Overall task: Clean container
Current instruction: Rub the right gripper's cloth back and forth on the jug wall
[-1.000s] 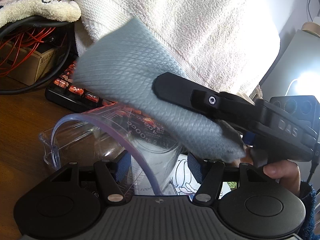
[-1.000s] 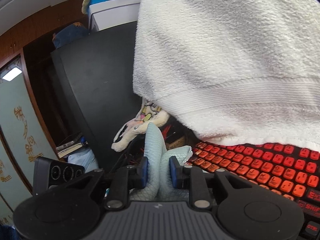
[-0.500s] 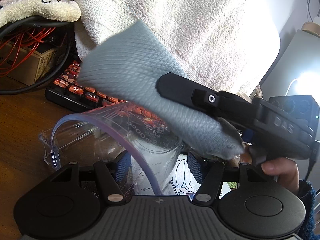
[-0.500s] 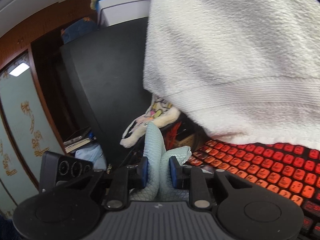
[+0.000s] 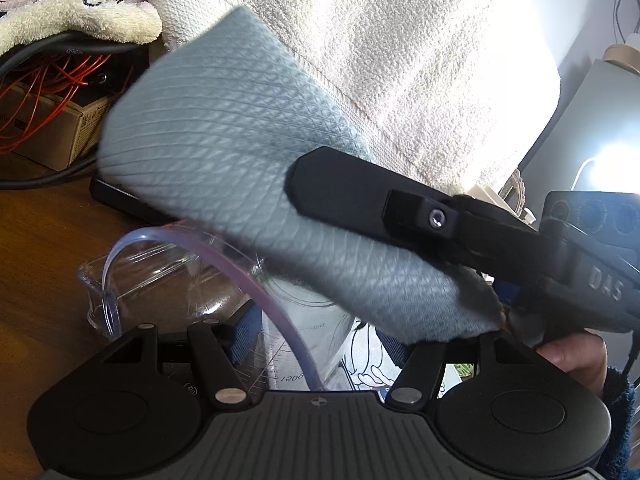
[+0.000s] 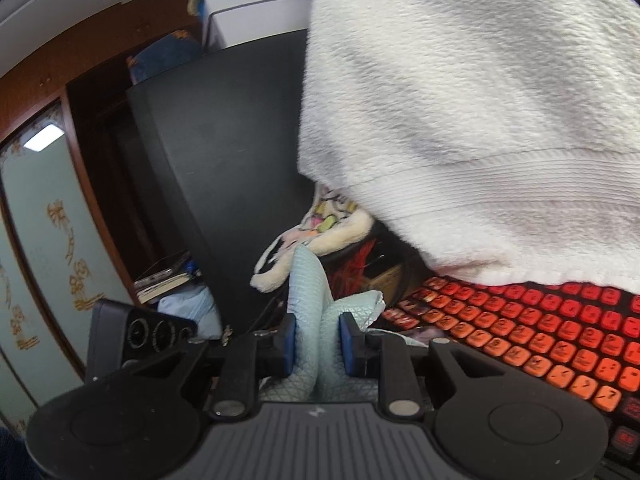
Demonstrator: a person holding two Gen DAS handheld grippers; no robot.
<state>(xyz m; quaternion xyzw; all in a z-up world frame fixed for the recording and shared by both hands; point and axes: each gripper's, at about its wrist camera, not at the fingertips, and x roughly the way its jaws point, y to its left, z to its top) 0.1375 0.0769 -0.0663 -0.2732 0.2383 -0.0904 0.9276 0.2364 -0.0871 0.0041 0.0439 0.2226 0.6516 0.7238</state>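
At nine o'clock in our left wrist view the wooden desk (image 5: 36, 248) shows. Our left hand-held gripper (image 5: 316, 332) clamps the clear container (image 5: 256, 308) at six o'clock. Above it hangs the blue cloth (image 5: 224, 152), pinched tight by our right hand-held gripper (image 6: 318, 338), which enters from three o'clock. A white towel (image 5: 420, 60) fills twelve o'clock, a red keyboard (image 6: 520, 336) beneath.
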